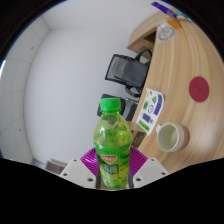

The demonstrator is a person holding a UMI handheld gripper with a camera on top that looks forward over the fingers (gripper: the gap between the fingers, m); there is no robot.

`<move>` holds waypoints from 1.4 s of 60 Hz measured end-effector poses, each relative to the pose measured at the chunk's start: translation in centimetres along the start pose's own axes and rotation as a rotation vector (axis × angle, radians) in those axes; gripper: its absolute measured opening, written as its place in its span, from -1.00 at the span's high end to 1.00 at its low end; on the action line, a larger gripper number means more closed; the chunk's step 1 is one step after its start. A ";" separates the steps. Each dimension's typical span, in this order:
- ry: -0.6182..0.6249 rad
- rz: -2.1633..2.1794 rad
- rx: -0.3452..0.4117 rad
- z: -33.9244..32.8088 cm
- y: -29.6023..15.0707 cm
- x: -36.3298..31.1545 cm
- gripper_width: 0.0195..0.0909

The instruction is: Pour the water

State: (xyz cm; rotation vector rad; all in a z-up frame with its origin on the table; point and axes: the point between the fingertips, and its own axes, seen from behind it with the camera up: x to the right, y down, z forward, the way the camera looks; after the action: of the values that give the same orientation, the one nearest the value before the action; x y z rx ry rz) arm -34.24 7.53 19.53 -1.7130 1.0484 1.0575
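Note:
A green plastic bottle [111, 140] with a green cap and a green label stands upright between my fingers, lifted off the table. My gripper [111, 172] is shut on the bottle, its purple pads [90, 159] pressing the lower body from both sides. A white cup [170, 136] sits on the wooden table [190, 60] beyond and to the right of the bottle, its mouth facing up. The whole view is tilted, so the table slopes steeply.
A white and green carton [150, 110] stands just beside the cup. A red round object [199, 89] lies further along the table. A black office chair [127, 71] stands off the table's edge, with grey floor behind the bottle.

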 end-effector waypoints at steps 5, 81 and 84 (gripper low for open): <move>0.042 -0.316 0.053 -1.5 -4.0 -1.4 0.48; 0.340 -1.137 0.109 -5.7 -17.7 19.9 -0.85; 0.340 -1.124 0.100 -7.6 -17.1 20.1 -0.86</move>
State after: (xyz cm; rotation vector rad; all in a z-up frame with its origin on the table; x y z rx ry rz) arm -10.73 1.07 6.82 -1.9931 0.1738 -0.0057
